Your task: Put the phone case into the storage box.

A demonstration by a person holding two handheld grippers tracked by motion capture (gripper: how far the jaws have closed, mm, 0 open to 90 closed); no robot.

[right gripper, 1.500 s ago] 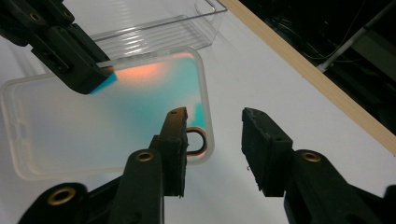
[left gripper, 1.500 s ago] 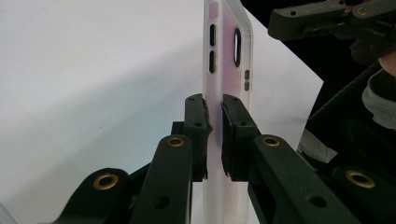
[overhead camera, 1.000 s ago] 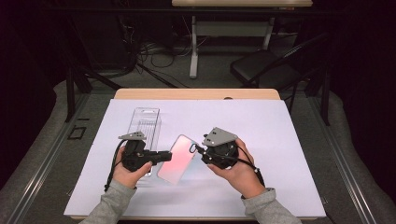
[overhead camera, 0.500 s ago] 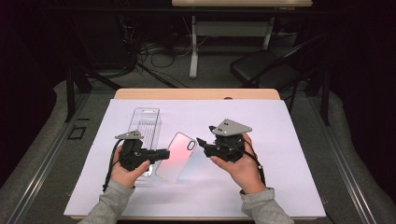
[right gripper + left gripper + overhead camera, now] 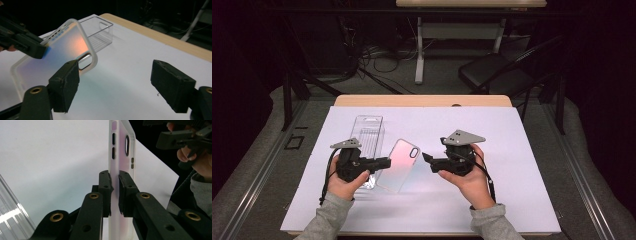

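My left gripper (image 5: 384,162), low over the near half of the white-covered bench (image 5: 522,200), has its fingers (image 5: 105,186) clamped on one long edge of a translucent pinkish phone case (image 5: 401,159), pinching the rim from both sides. In the left gripper view the case stands edge-on between my pads, its side button slots and camera cutout rising beyond them. My right gripper (image 5: 426,157) sits just beside the case's far corner in the high view, pointing toward it but apart from it, its fingers (image 5: 65,82) spread wide with nothing between them. From the right gripper view the case (image 5: 60,50) hangs tilted above the white surface, its camera cutout turned toward my open right fingers, with the left gripper (image 5: 37,52) fastened on its upper left edge. My hands wrap both grippers, grey sleeves coming in from the bench's near edge. Behind the case, farther across the bench and toward the left, a clear plastic box (image 5: 368,134) lies on the white cover, touching neither gripper. Beyond it the wooden back edge of the bench (image 5: 422,101) shows, and past that, on the dark floor, a black chair (image 5: 492,75) and a tangle of cables (image 5: 372,55).
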